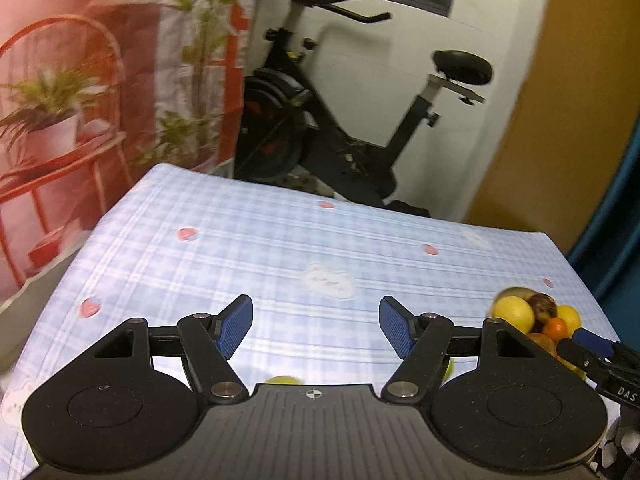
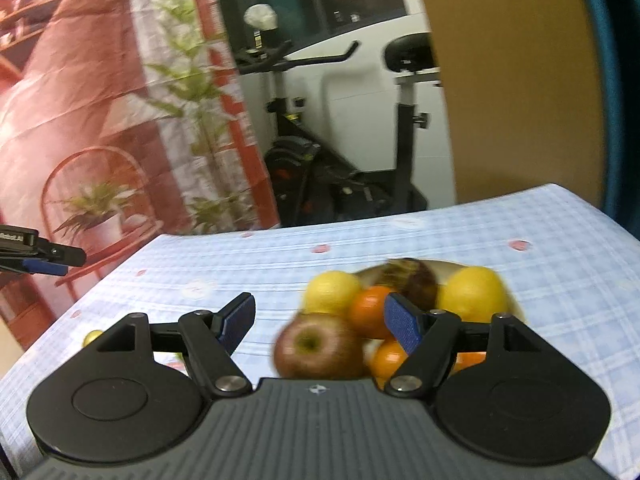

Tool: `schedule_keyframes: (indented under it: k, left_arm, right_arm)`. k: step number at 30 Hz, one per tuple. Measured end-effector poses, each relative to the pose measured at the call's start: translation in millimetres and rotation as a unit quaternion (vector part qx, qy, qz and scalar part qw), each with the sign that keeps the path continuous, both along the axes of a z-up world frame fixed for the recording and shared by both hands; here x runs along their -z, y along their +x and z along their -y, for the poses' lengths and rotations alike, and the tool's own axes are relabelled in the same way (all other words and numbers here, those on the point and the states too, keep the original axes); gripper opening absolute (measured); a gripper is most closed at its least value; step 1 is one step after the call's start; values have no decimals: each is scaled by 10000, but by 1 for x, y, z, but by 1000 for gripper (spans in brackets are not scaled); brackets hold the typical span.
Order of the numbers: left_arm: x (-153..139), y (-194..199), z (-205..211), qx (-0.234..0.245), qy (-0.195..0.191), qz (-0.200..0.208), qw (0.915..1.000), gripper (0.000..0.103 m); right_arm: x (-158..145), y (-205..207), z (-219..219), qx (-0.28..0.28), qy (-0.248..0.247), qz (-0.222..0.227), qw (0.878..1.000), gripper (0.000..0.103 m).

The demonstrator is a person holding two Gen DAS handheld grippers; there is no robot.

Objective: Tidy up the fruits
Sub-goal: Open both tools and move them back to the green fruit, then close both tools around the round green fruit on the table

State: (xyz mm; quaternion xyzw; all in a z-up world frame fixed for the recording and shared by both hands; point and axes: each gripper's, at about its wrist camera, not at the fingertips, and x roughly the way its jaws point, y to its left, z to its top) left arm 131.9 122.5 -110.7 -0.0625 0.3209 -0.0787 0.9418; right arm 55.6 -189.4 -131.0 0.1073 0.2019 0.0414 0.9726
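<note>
right gripper jaws spread, empty | apple right below them | left gripper also spread, further from apple

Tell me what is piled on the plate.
On the plate: two lemons, oranges, a red apple at the front and a dark brownish fruit. The right gripper's body covers the pile's near part.

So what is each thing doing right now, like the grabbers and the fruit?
Left gripper: open, empty, above the tablecloth.
Right gripper: open, empty, just behind the fruit pile.
Apple: at the pile's near edge, stem dimple facing the camera.
Lemons: piled with the oranges, ungripped.
Plate: mostly hidden under fruit.
</note>
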Motion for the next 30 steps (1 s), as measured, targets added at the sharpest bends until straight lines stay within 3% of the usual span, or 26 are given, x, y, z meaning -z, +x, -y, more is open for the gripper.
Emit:
schedule_keyframes:
  k: [13, 22, 30]
  left_arm:
    - [28, -7, -32, -442, -253, -110, 9986, 72]
    - [47, -12, -18, -282, -28, -209, 9994, 72]
    - [58, -13, -15, -143, -19, -262, 9996, 72]
  right_arm:
    - [7, 36, -63, -901, -303, -306, 9950, 74]
    - [26, 69, -105, -1370, -648, -610, 9866, 73]
    - [42, 93, -128, -1363, -866, -821, 9835, 69]
